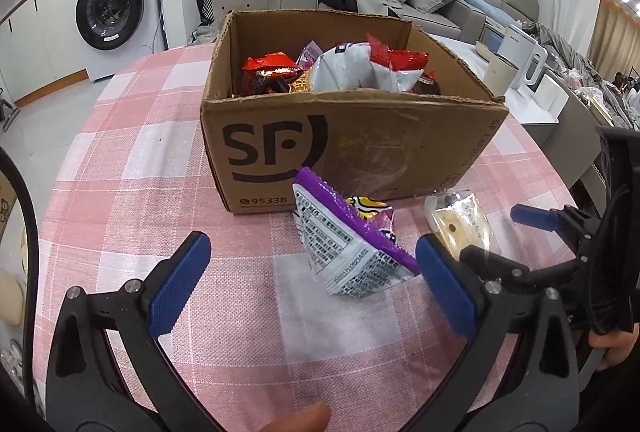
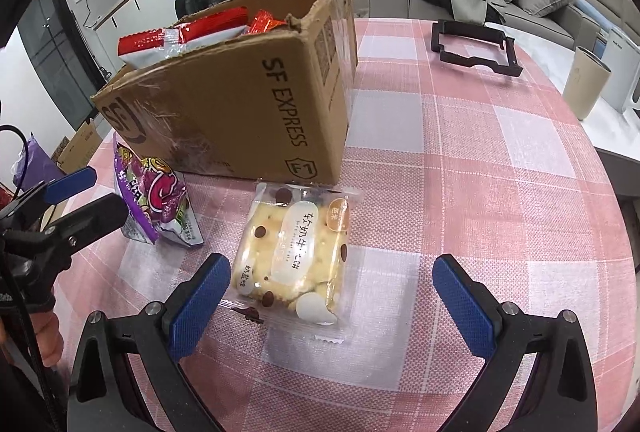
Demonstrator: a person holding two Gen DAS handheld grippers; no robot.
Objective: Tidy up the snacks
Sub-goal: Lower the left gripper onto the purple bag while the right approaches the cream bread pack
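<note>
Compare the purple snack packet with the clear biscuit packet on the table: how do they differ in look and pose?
The purple snack packet is opaque, with purple edges and a printed white back; the clear biscuit packet is see-through, showing pale biscuit. The purple packet stands propped up on an edge; the biscuit packet lies flat. The purple one sits before the left gripper, the biscuit one before the right gripper. Both lie outside the cardboard box, ungrasped.

The left wrist view looks low across the table, facing the cardboard box [image 1: 352, 135] head-on, with the purple snack bag [image 1: 352, 244] close in front. The right wrist view sits further right, facing the box's corner, close above the biscuit packet [image 2: 298, 252]. Both views share box, bag and packet.
</note>
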